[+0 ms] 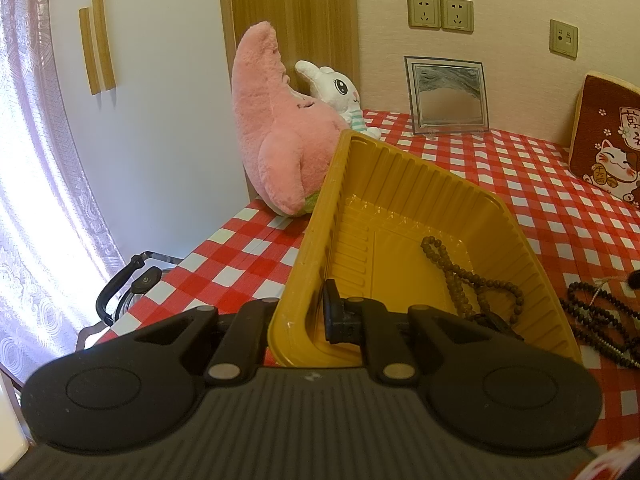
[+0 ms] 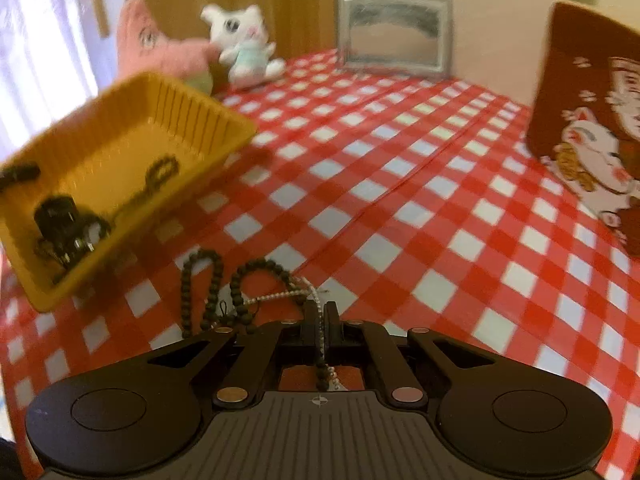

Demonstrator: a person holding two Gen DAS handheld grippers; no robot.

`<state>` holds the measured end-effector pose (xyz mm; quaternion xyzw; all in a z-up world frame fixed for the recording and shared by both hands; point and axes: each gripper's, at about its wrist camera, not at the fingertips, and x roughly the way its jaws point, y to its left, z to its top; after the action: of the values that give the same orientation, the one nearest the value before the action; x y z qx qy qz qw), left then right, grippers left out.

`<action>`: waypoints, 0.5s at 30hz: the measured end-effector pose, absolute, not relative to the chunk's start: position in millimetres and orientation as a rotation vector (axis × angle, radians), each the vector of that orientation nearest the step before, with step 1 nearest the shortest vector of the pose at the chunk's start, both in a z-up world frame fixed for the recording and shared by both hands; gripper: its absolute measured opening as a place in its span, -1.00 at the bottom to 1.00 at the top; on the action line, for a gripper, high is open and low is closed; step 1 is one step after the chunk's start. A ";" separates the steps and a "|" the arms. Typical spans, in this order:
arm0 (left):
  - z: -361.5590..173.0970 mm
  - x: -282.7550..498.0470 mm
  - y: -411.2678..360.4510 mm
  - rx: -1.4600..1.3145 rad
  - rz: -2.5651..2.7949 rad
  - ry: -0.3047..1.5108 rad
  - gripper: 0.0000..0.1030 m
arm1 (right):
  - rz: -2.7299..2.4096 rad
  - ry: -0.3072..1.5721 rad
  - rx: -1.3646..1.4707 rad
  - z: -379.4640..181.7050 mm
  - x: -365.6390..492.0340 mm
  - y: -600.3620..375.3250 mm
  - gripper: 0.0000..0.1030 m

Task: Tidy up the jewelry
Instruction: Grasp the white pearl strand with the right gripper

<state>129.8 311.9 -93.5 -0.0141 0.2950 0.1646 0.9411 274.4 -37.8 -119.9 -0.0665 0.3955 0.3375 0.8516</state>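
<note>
While left gripper [image 1: 316, 312] clamps yellow tray [image 1: 400, 184] wall, lower centre | right gripper [image 2: 320, 316] pinches pearl strand [image 2: 280, 295] and dark beads [image 2: 240, 280]

The surface [image 2: 400, 184] wears a red-and-white check cloth. The tray [image 1: 400, 184] is mustard yellow with ribbed walls; the beads [image 1: 460, 280] inside are brown. Near right of it lies a dark, nearly black necklace [image 2: 240, 280] and a white pearl strand [image 2: 280, 296]. Far left stand a pink plush [image 1: 276, 128] and a white rabbit [image 1: 336, 88] in a mint-striped top. The cushion [image 1: 604, 136] at right is maroon with a white lucky cat. Both tools [image 1: 316, 308] [image 2: 320, 320] are black.
</note>
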 end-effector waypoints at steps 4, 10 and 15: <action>-93.4 129.7 311.3 -0.027 0.335 0.601 -0.79 | 0.672 0.781 -0.058 -93.8 258.0 -64.2 -0.96; -94.1 130.3 312.6 -0.024 0.332 0.601 -0.79 | 0.634 0.686 0.054 -45.0 227.6 -97.2 -0.96; -94.3 130.4 312.4 -0.020 0.329 0.600 -0.79 | 0.636 0.614 0.088 -9.5 202.7 -109.2 -0.96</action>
<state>130.4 312.4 -94.3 -0.0096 0.2942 0.1615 0.9420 202.7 -109.2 -9.5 0.0424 0.2970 0.3075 0.9030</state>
